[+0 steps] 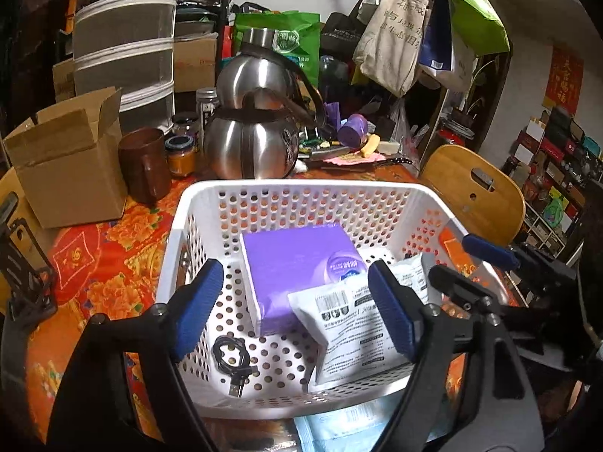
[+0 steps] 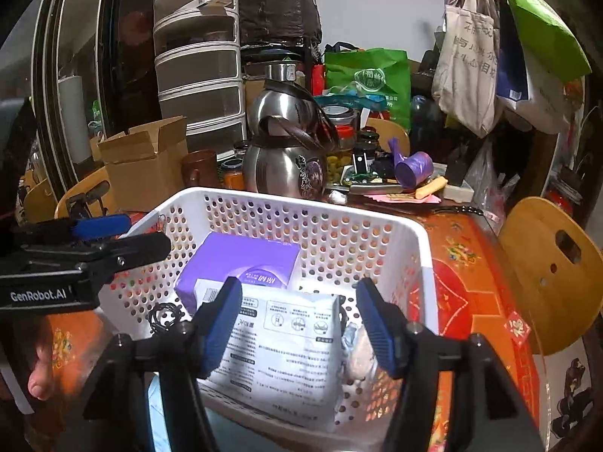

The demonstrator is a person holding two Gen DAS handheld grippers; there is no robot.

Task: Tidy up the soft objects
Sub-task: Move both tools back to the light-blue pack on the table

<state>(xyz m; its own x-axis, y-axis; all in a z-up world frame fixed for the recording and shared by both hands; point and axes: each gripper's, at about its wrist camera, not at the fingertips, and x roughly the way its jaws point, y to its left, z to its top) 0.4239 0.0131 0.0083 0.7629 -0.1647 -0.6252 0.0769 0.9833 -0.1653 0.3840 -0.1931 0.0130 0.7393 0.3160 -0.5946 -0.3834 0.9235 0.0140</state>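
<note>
A white perforated basket stands on a red and orange flowered tablecloth. Inside it a purple box lies flat. A white printed pack leans against the box, and a second white pack sits behind it. A coiled black cable lies on the basket floor. My left gripper hovers open over the basket's near rim, its pads touching nothing. My right gripper is open above the white pack, pads clear of it. A light blue pack lies before the basket.
Behind the basket stand two steel kettles, a brown mug, jars and an open cardboard box. A wooden chair is at the right. Tote bags hang above. A person's fingers show at lower left.
</note>
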